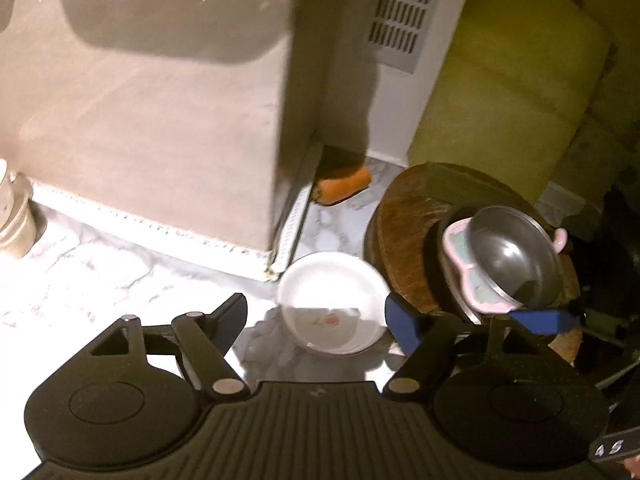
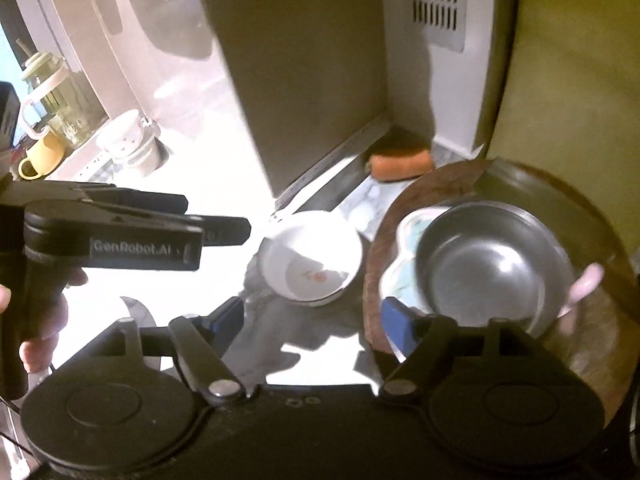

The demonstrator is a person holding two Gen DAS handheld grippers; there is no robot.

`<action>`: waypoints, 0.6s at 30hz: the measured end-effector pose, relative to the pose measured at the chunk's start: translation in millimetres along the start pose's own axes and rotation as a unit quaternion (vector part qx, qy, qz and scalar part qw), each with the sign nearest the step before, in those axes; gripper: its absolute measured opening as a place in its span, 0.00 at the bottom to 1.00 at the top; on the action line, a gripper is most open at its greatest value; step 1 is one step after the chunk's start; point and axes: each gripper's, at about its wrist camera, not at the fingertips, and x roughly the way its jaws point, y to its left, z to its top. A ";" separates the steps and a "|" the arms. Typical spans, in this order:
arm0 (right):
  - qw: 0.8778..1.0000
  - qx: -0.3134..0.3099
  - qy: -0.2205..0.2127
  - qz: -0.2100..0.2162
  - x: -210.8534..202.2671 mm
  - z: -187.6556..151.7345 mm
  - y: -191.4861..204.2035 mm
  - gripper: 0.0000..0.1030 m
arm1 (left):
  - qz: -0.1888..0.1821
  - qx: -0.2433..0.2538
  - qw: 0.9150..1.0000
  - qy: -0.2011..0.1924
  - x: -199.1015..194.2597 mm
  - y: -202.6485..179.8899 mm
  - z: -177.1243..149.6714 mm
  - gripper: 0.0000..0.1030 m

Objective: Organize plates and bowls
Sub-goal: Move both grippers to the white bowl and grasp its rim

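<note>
bowl (image 2: pixel 312 258): white, red motif | metal bowl (image 2: pixel 494 258): grey | sponge (image 2: pixel 402 164): orange

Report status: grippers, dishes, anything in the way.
Left gripper open, empty. Right gripper open, empty. White bowl on counter; metal bowl atop pink plate on wooden board. Nothing blocking.

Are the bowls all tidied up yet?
Partly. The metal bowl already sits stacked on the pink plate on the wooden board. Both the left gripper and right gripper are open and hold nothing. The white bowl waits alone on the counter.
</note>
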 end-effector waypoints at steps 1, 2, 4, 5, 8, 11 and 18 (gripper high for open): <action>1.000 0.006 0.005 0.002 4.5 -2.6 2.5 0.76 | 0.003 -0.001 1.000 0.003 2.5 2.9 -1.7 0.73; 1.000 0.013 0.011 0.002 10.1 -4.8 4.5 0.76 | 0.004 -0.002 1.000 0.006 5.6 6.0 -3.0 0.73; 1.000 0.027 0.015 -0.002 21.9 -8.5 8.5 0.76 | 0.007 -0.008 1.000 0.013 13.6 12.3 -4.7 0.73; 0.999 0.035 0.016 -0.006 28.2 -10.5 11.0 0.76 | 0.009 -0.012 1.000 0.016 18.6 15.9 -5.5 0.73; 0.997 0.079 0.021 -0.015 45.4 -13.1 10.6 0.76 | 0.011 -0.026 0.999 0.031 36.8 26.6 -7.0 0.73; 0.991 0.131 0.023 -0.010 57.7 -15.3 7.8 0.75 | 0.011 -0.040 0.998 0.047 56.2 35.8 -7.0 0.73; 0.977 0.213 0.014 -0.030 79.8 -20.6 6.0 0.73 | 0.006 -0.069 0.996 0.064 89.0 49.0 -6.3 0.73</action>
